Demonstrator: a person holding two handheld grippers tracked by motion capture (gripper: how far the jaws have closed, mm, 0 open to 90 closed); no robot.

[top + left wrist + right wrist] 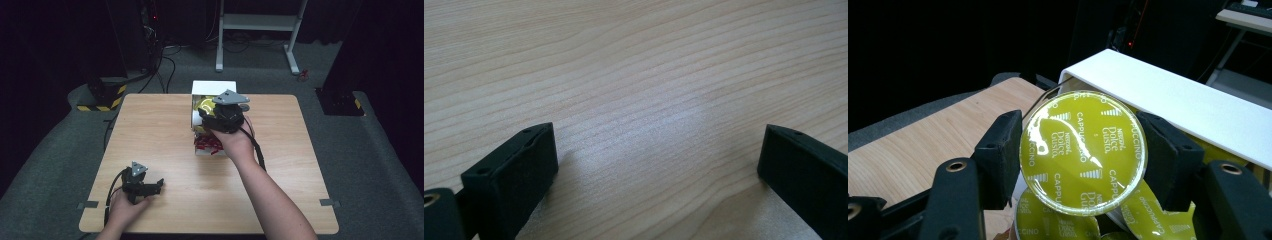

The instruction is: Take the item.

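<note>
Overhead light falls bright on the wooden surface (pixel 165 150); beyond its edges the room is dark. Glare streaks the capsule lid (pixel 1083 152).

My high cam looks fwd and down over the whole bench (pixel 150 150). Left gripper cam sits v. close to bare bench. Right gripper cam: close, facing the white box (pixel 1168 100), shared w/ high cam.

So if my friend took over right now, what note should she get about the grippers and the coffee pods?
Right gripper: shut on a yellow-green cappuccino pod, held above the white box.
Left gripper: open, nothing between its jaws, resting low over the bare table near the front left.
Things: more yellow-green pods lie in the box beneath; red pods sit at its near end.
Done: one pod gripped.
Left: whether it goes in or out, I can't tell; move it, then release.
</note>
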